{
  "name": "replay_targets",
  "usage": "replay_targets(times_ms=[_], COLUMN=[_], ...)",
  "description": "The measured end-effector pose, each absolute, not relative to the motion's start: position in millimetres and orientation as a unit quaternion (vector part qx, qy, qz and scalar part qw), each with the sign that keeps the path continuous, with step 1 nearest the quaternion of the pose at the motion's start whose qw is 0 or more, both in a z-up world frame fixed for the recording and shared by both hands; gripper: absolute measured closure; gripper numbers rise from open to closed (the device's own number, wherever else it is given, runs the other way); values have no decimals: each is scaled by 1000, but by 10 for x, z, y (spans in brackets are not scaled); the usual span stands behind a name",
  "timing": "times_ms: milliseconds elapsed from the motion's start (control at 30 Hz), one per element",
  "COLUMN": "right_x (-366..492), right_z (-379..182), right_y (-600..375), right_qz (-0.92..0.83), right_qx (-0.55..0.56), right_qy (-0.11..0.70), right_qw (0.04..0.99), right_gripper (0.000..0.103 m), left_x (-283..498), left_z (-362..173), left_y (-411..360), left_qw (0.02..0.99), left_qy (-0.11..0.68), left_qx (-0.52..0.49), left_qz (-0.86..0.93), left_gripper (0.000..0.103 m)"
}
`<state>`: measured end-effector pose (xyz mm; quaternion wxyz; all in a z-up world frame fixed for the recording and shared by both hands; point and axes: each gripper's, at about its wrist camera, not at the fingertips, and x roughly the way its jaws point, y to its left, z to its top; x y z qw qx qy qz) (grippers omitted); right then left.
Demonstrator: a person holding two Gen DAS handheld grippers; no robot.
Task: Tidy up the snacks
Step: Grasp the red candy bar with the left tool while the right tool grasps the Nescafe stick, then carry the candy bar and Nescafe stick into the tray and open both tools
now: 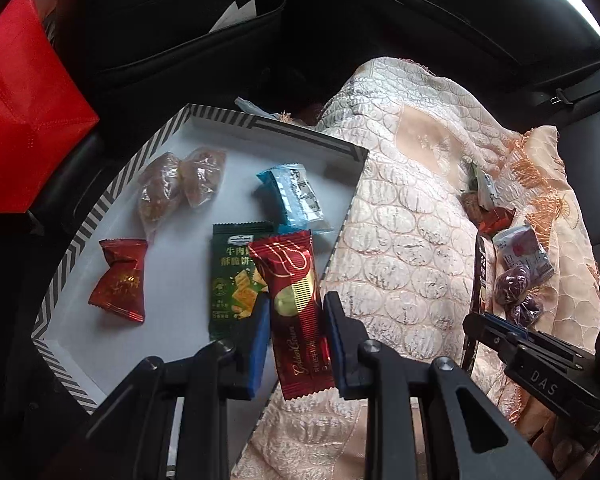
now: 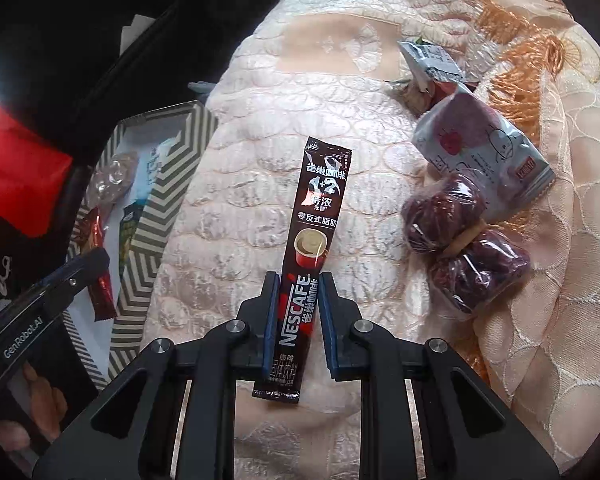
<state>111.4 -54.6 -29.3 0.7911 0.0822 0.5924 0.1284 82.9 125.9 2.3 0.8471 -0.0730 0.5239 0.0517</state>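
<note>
Left gripper: closed on the red Golden Crown wafer bar; it hangs over the right edge of the striped box
Right gripper: closed on the Nescafé coffee stick, right of the box, on the cream quilted cloth
Inside the box: green cracker pack; red candy; blue-white packet; two clear-wrapped sweets
Farther right of the box: two wrapped red dates; grey-white packet, touching the dates
</note>
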Motion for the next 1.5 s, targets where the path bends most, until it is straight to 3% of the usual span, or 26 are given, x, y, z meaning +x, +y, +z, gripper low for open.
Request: replay_targets(times_ms=[733, 1500], right_x=[1032, 1178], right_z=[179, -255], right_y=[590, 1504], right_qz=[249, 268], right_qx=[32, -32], right_qy=[571, 611], right_qw=[782, 744], right_gripper=[85, 85], left_x=[516, 419], left_z=[81, -268], left_y=[2001, 2547], left_qw=[848, 824], left_qy=[509, 531], left_qx=[-90, -130], left_qz=[113, 147], left_gripper=[74, 74])
